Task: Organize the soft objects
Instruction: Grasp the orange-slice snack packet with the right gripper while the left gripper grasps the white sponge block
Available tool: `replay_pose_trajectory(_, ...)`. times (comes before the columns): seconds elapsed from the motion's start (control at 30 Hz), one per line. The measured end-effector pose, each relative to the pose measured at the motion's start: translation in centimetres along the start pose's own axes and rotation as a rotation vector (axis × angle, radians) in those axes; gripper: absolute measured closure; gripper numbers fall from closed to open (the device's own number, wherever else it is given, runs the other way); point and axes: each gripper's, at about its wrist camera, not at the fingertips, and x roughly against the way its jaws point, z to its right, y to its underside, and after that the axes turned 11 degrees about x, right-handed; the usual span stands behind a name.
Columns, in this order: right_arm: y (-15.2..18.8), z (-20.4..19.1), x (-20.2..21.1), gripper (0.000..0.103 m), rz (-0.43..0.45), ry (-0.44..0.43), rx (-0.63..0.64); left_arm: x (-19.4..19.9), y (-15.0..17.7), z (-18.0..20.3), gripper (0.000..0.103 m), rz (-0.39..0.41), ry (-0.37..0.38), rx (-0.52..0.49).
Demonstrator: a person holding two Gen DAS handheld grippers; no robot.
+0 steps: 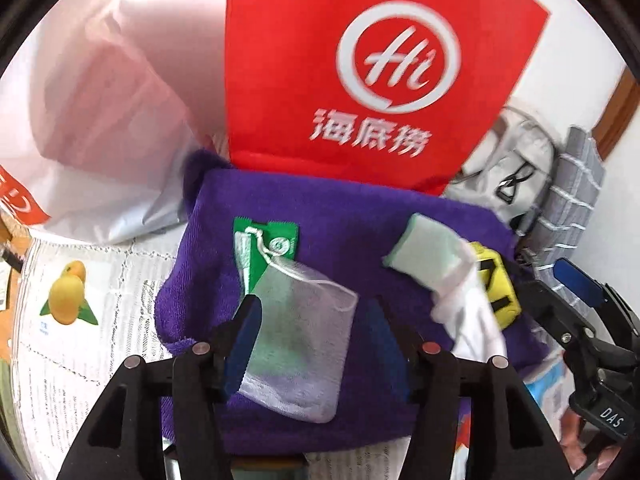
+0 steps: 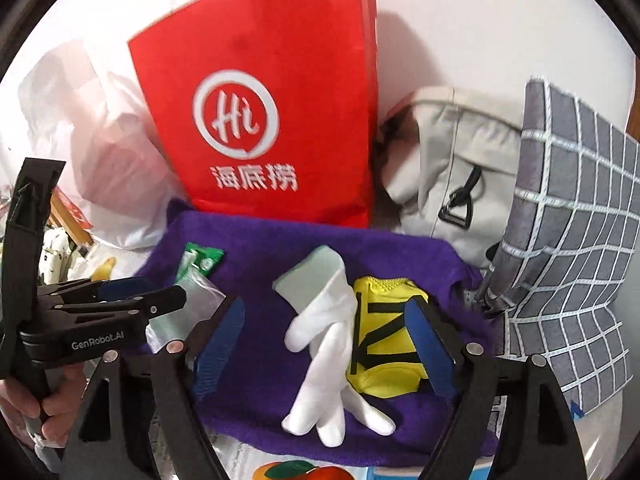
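Observation:
A purple towel (image 1: pixel 320 208) (image 2: pixel 272 248) lies spread out with soft items on it. My left gripper (image 1: pixel 316 338) is open above a white mesh drawstring pouch (image 1: pixel 304 344); the pouch lies between the jaws, its left edge by the left pad, the right pad clear of it. A green packet (image 1: pixel 276 240) lies behind the pouch. My right gripper (image 2: pixel 324 346) is open over a white glove (image 2: pixel 328 344) wrapped round a mint-green pad (image 2: pixel 308 280), with a yellow pouch with black straps (image 2: pixel 384 356) beside it. Neither gripper holds anything.
A red paper bag (image 2: pixel 260 120) stands behind the towel, a white plastic bag (image 1: pixel 100 100) to its left. A cream bag (image 2: pixel 452 168) and a grey checked cushion (image 2: pixel 572 220) crowd the right. Printed paper with fruit pictures (image 1: pixel 80 300) covers the surface. A hand (image 2: pixel 52 412) grips the left tool.

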Motion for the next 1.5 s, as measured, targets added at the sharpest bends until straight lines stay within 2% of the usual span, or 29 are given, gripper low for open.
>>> replay_pose_trajectory(0.13,0.0,-0.7,1.9,0.021,0.016,0.006,0.007,3.1,-0.2,0.3,0.049,0.082,0.012,-0.005)
replay_pose_trajectory(0.2,0.6,-1.1,2.9,0.021,-0.014,-0.002,0.016,4.3,-0.2,0.6,0.049,0.107,0.018,-0.007)
replay_pose_trajectory(0.37,4.4,-1.4,7.1,0.024,-0.021,-0.006,0.031,7.4,0.3,1.8,0.049,0.16,0.02,-0.036)
replay_pose_trajectory(0.43,6.3,-1.1,8.9,0.032,-0.024,-0.028,0.01,8.2,1.2,2.0,0.049,0.139,0.064,-0.04)
replay_pose_trajectory(0.5,8.3,-0.8,10.8,0.036,-0.03,-0.033,-0.01,8.9,2.7,2.1,0.049,0.115,0.066,-0.048)
replay_pose_trajectory(0.8,17.6,-1.2,16.8,0.036,-0.071,-0.018,0.008,12.8,10.4,1.6,0.049,0.12,0.006,-0.09)
replay_pose_trajectory(0.9,20.8,-1.6,16.9,0.026,-0.115,-0.036,0.035,13.2,13.0,1.2,0.049,0.122,-0.031,-0.1)
replay_pose_trajectory(1.07,24.4,-2.6,14.1,0.026,-0.211,-0.028,0.11,12.7,16.8,-0.4,0.049,0.086,-0.044,-0.077)
replay_pose_trajectory(1.23,25.3,-3.8,12.4,0.024,-0.236,-0.027,0.192,12.7,19.0,-1.6,0.049,0.072,-0.058,-0.061)
replay_pose_trajectory(1.33,25.5,-4.1,10.8,0.022,-0.275,-0.039,0.196,12.8,19.7,-2.5,0.049,0.058,-0.078,-0.048)
replay_pose_trajectory(1.4,25.4,-4.1,10.7,0.019,-0.248,-0.065,0.186,13.0,20.0,-3.1,0.049,0.051,-0.087,-0.046)
replay_pose_trajectory(1.5,25.7,-4.8,10.7,0.022,-0.213,-0.084,0.244,12.9,20.2,-3.6,0.049,0.045,-0.118,-0.038)
